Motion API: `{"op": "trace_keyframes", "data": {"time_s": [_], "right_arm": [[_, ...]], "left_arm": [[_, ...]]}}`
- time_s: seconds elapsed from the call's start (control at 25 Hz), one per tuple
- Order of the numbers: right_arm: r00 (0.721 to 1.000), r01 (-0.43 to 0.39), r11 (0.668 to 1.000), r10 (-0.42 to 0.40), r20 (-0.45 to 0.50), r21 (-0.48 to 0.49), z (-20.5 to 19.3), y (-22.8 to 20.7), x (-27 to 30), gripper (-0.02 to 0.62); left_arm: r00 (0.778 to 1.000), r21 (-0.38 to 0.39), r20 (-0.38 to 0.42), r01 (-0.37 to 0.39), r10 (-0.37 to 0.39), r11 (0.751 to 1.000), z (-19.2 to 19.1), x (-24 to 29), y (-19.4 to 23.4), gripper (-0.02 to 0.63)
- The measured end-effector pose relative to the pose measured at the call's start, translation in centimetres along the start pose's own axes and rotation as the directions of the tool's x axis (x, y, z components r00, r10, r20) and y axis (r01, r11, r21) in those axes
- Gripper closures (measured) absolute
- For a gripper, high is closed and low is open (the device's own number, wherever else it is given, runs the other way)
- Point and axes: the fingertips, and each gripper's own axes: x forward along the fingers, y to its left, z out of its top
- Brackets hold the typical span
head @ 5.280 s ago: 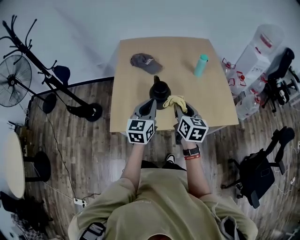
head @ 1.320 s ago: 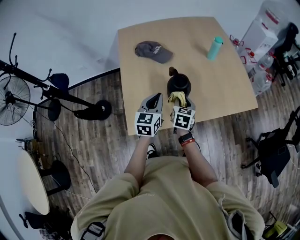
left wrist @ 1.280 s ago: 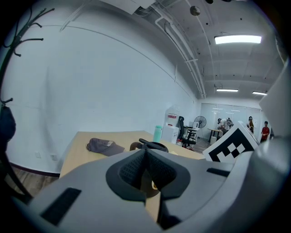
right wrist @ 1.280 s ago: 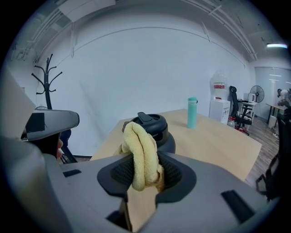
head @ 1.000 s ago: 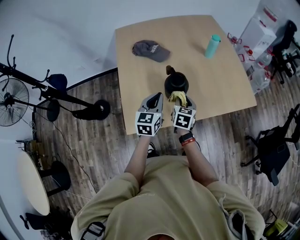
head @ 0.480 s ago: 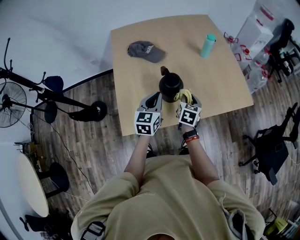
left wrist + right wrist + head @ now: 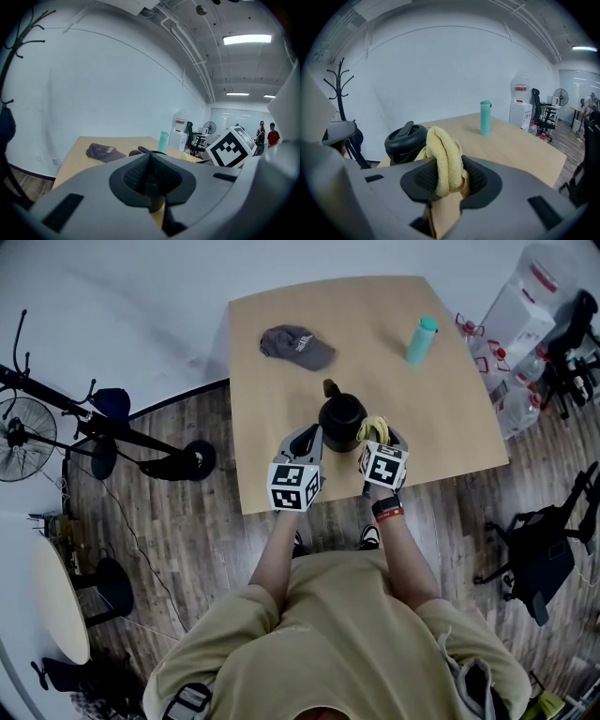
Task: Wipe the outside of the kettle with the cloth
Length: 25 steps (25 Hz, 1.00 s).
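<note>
Yellow cloth (image 7: pixel 445 157) pinched beside black kettle (image 7: pixel 341 420)

The view along my right gripper (image 7: pixel 447 178) shows its jaws clamped on the cloth, a grip its marker cube (image 7: pixel 382 465) hides overhead. Overhead, the kettle stands on the table (image 7: pixel 450 418) between both grippers. My left gripper (image 7: pixel 150 176) is pressed together, empty.

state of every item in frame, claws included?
kettle: upright on table, lid on
cloth: bunched, clamped in right claw, beside kettle
left claw: shut, empty
right claw: shut on cloth
bottle: upright, capped
cap: lying on table
</note>
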Motion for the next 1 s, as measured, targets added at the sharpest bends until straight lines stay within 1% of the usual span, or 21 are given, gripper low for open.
{"op": "trace_keyframes", "data": {"time_s": [0.2,0.44,0.56,0.76,0.88,1.0], "right_arm": [[1.0,-0.019,1.0,0.019,-0.001,-0.019,1.0,-1.0,1.9,0.468],[0.998,-0.067,0.997,0.066,-0.012,-0.042,2.7,-1.2,4.5,0.468],[0.995,-0.098,0.994,0.097,-0.022,-0.044,3.0,-0.8,5.8,0.468],[0.991,-0.128,0.992,0.127,-0.036,-0.024,3.1,-0.6,6.6,0.468],[0.99,-0.134,0.991,0.134,-0.033,-0.006,3.3,-0.7,5.9,0.468],[0.992,-0.122,0.993,0.122,-0.018,0.01,3.3,-1.2,4.4,0.468]], "left_arm": [[0.999,-0.006,0.007,-0.041,0.041,0.999,0.1,0.1,0.6,0.581],[0.996,-0.015,0.01,-0.086,0.086,0.996,0.1,-0.2,1.5,0.581],[0.995,-0.017,0.011,-0.101,0.101,0.995,0.2,-0.4,2.0,0.581],[0.994,-0.015,0.014,-0.106,0.106,0.994,0.4,-0.9,2.3,0.581],[0.995,-0.014,0.012,-0.098,0.098,0.995,0.4,-1.1,2.5,0.581],[0.996,-0.013,0.013,-0.089,0.089,0.996,0.5,-1.4,2.6,0.581]]}}
